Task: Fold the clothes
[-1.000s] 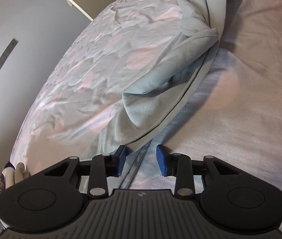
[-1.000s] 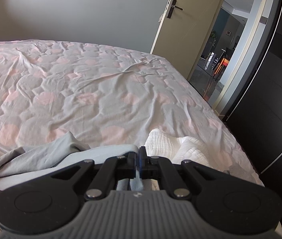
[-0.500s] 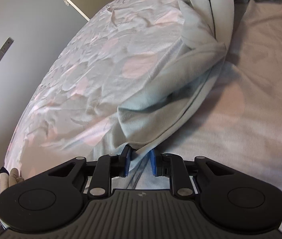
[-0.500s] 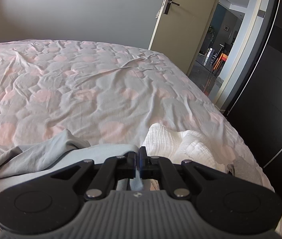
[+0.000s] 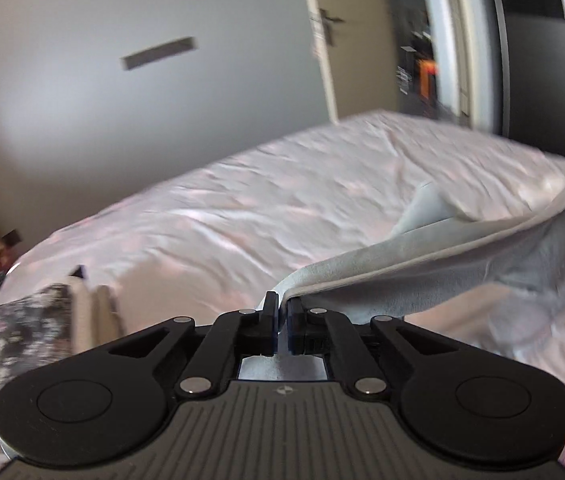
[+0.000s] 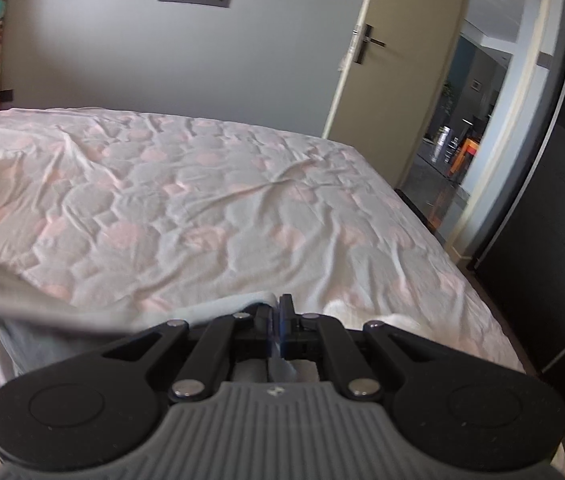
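Pale grey-blue cloth garment [image 5: 422,264], blurred, stretches rightward from the left gripper [image 5: 281,312], pinched there; the right gripper [image 6: 276,316] pinches its other edge, folds hidden beneath both claws.

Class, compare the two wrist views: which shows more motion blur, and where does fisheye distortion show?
Left wrist view: heavily smeared; the pale grey garment and the pink-patterned quilted bedspread lose detail, while the left gripper stays sharp. Right wrist view: crisper quilting, slight blur at the edges; the cream door and dark wardrobe lean and bow.
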The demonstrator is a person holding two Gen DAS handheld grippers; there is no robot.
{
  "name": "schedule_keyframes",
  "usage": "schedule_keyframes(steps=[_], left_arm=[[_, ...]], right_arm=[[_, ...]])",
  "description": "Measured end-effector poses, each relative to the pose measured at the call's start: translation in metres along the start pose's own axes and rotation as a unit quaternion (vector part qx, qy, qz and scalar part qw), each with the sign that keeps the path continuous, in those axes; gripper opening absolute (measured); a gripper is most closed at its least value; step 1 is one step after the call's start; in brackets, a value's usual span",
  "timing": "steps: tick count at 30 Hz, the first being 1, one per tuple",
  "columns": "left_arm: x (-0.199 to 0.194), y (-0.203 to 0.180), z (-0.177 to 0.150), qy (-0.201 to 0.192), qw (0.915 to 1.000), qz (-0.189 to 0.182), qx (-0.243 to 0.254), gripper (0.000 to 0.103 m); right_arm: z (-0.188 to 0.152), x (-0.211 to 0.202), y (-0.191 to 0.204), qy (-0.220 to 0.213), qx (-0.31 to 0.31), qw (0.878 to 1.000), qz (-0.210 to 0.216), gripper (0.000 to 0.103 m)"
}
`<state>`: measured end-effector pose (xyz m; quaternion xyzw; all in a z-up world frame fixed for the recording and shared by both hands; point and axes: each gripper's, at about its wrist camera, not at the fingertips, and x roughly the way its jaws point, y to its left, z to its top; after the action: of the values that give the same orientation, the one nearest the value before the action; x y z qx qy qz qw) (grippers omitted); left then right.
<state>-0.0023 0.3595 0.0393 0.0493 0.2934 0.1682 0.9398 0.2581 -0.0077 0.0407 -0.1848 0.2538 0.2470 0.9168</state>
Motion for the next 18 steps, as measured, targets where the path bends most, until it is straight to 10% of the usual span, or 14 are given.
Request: schedule_keyframes(steps=[10,18], left_arm=[[0.001,0.040,0.068,-0.003,0.9925,0.117,0.036,0.002],[-0.029,0.056,0.128,-0.092,0.9823,0.162,0.018,0.001]], right_arm=[[0.082,0.029,0.034,-0.045,-0.032,0.998,0.010,0.003],[0.165,0.023,0.032,-0.172,-0.025,0.984,-0.042,0.004]])
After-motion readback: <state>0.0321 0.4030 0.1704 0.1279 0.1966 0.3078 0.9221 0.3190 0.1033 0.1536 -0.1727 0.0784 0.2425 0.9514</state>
